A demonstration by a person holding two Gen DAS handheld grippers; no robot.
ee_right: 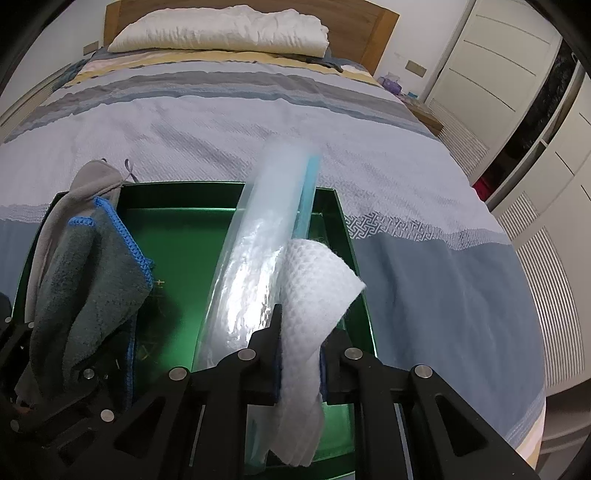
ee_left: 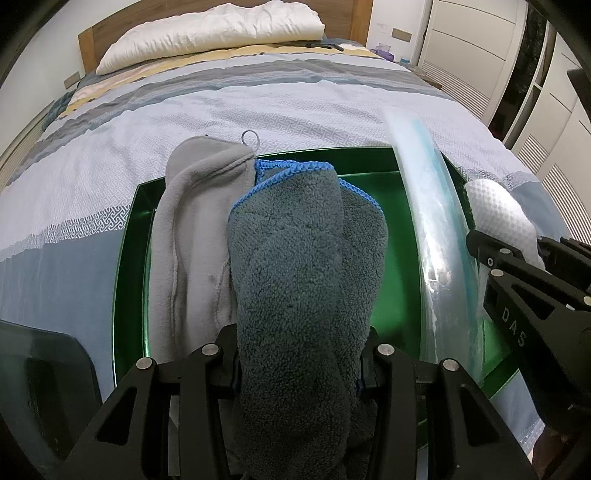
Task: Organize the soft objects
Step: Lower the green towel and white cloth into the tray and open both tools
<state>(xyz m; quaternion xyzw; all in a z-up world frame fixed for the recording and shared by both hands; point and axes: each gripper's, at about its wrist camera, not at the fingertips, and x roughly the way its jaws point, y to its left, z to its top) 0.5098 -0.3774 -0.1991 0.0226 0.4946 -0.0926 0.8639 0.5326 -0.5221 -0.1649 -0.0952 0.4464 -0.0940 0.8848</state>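
My left gripper (ee_left: 299, 363) is shut on a dark grey fluffy towel (ee_left: 295, 258) with blue edging, which stands up over a green tray (ee_left: 129, 258) on the bed. A light grey fleece cloth (ee_left: 192, 221) leans against the towel's left side; its lower end is hidden behind a finger. My right gripper (ee_right: 299, 354) is shut on a white waffle cloth (ee_right: 314, 280) above the tray's (ee_right: 177, 258) right side. A clear plastic sleeve (ee_right: 251, 266) with a blue strip rises just left of that cloth. Whether the sleeve is pinched too, I cannot tell.
The tray rests on a striped blue, grey and white bedspread (ee_right: 406, 184). A white pillow (ee_left: 210, 33) lies by the wooden headboard (ee_right: 369, 29). White wardrobe doors (ee_right: 498, 74) line the right side. A dark translucent object (ee_left: 40, 369) sits at the lower left.
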